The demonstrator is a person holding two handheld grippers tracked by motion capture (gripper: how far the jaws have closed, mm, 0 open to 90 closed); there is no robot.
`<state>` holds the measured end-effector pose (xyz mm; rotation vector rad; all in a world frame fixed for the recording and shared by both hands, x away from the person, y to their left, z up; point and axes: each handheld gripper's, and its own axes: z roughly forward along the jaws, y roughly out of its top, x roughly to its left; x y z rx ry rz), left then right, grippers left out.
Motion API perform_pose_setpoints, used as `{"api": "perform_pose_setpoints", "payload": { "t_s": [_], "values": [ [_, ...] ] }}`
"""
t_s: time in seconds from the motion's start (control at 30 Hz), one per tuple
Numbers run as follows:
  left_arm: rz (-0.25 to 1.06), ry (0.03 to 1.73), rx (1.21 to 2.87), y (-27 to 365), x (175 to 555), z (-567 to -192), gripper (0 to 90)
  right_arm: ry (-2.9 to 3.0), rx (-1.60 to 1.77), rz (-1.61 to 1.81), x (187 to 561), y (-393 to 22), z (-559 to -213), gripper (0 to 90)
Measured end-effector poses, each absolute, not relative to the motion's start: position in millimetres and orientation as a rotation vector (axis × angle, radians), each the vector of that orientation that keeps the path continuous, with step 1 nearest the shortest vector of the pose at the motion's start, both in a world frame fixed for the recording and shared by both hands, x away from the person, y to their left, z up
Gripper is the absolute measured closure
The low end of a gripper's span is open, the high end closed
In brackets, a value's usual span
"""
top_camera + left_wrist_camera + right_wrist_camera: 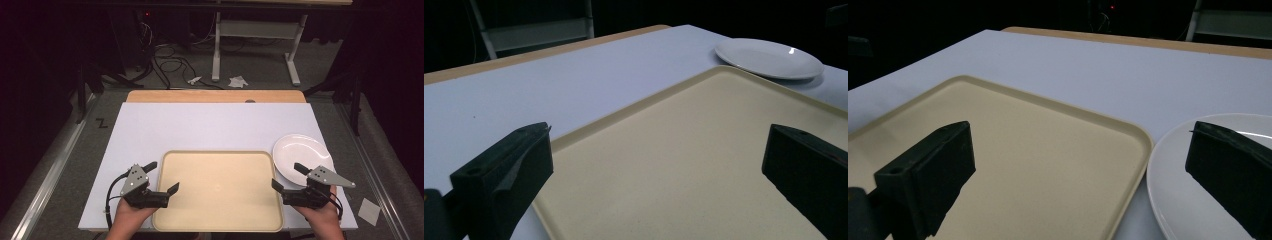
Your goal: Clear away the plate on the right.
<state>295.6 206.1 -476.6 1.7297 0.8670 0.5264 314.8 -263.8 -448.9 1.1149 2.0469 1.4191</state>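
A cream tray (190,160) lies bare at the table's near middle, on a white mat (210,122). To its right rests a white plate (302,157), bare too. My left gripper (161,176) stands open over the tray's left rim, one jaw above the mat and one above the tray. My right gripper (288,176) stands open at the tray's right rim, one jaw above the tray and the other above the plate. The left gripper view has the tray (704,155) and plate (769,57) ahead. The right gripper view has the tray (1023,145) and plate (1173,195) beneath the jaws.
The mat covers a wooden table (215,96) whose bare strip runs along the far edge. Beyond it stand a white table frame (252,37), cables (170,62) and paper scraps (237,81) on the floor. A paper square (370,211) lies on the floor at right.
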Motion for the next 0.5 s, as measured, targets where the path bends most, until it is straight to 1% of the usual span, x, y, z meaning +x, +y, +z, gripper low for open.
{"api": "perform_pose_setpoints", "payload": {
  "t_s": [0.27, 0.43, 0.5],
  "values": [
    [0.515, 0.874, 1.704, 210.3, 296.0, -474.5, 1.6, 2.03, 1.11, 1.43, 314.1, -265.4, -447.0, 0.3],
    [0.537, 0.877, 1.683, 212.4, 294.5, -470.6, 6.5, 2.01, 1.108, 1.433, 313.9, -268.6, -445.5, 0.3],
    [0.552, 0.885, 1.666, 213.1, 293.7, -469.7, 10.0, 1.994, 1.116, 1.434, 313.3, -270.6, -444.3, 0.3]
  ]
}}
